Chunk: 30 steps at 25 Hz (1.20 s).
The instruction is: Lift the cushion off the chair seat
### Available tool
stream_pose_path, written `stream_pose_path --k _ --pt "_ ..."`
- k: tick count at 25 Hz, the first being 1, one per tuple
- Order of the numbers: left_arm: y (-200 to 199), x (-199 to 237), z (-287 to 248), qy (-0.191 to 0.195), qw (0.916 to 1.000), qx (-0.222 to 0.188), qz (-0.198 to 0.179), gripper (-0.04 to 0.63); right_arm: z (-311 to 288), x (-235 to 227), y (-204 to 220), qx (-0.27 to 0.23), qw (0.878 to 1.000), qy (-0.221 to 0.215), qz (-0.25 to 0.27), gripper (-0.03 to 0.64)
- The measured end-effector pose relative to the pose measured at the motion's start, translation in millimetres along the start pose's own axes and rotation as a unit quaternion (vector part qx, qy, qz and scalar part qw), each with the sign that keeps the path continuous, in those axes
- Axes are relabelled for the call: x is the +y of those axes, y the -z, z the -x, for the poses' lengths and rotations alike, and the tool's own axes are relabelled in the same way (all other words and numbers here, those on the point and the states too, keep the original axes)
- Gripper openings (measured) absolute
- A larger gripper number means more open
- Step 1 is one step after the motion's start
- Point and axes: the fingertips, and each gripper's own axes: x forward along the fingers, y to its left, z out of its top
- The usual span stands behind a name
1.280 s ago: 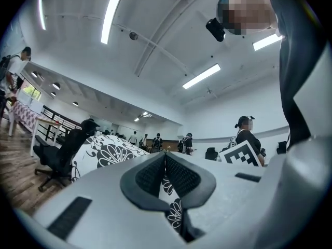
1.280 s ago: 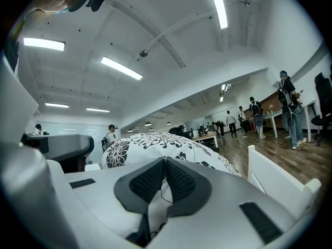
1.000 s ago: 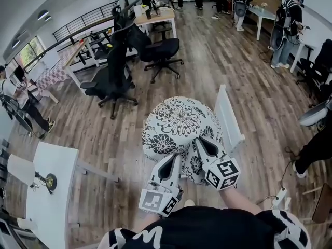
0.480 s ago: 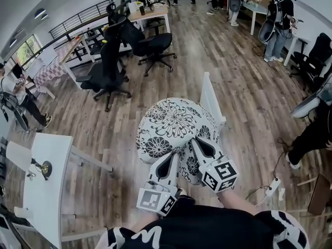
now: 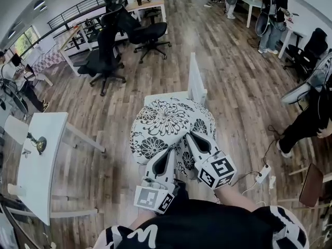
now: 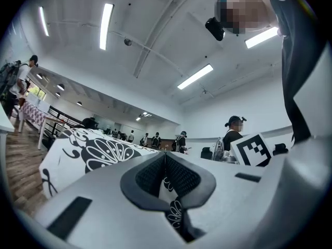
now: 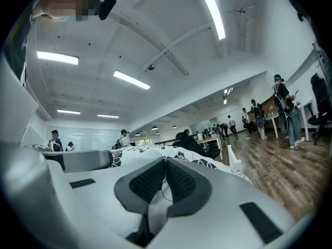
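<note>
Holding cushion [image 5: 165, 122] lifted off chair [image 5: 196, 79] seat, pinching its near edge with left gripper [image 5: 167, 153] and right gripper [image 5: 191, 137], both clamped; next likely needing level, matched carrying.

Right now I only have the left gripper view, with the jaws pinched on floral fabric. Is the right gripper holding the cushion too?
Observer: Yes. The right gripper is shut on the cushion at its near edge, beside the left gripper.
Operator: Where's the chair?
Observer: The white chair stands just beyond the cushion. A bare strip of its seat shows past the cushion's far edge.
Operator: Anything on the floor near me?
Observer: A white power strip lies on the wood floor to your right.
</note>
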Motion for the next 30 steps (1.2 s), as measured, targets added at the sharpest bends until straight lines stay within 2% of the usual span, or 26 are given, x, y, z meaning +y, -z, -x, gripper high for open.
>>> stream_pose_path --k 5,15,22,30 --pt "2.8 -46.8 37.2 -0.010 0.9999 -0.007 -0.011 0.003 51.9 19.3 -5.0 -0.007 1.000 -0.012 0.002 0.031" --pt "1.1 -113.2 84.0 -0.024 0.9995 -0.011 -0.018 0.003 125.7 41.6 -9.1 -0.009 1.000 -0.028 0.002 0.031" --pt "4.9 -130.6 104.6 -0.015 0.9997 -0.003 -0.020 0.003 146.9 49.9 -4.9 -0.008 1.000 -0.018 -0.005 0.030" --pt "13.7 -130.3 171.2 -0.031 0.9995 0.007 0.000 0.004 171.2 93.0 14.4 0.003 1.000 -0.009 -0.016 0.031"
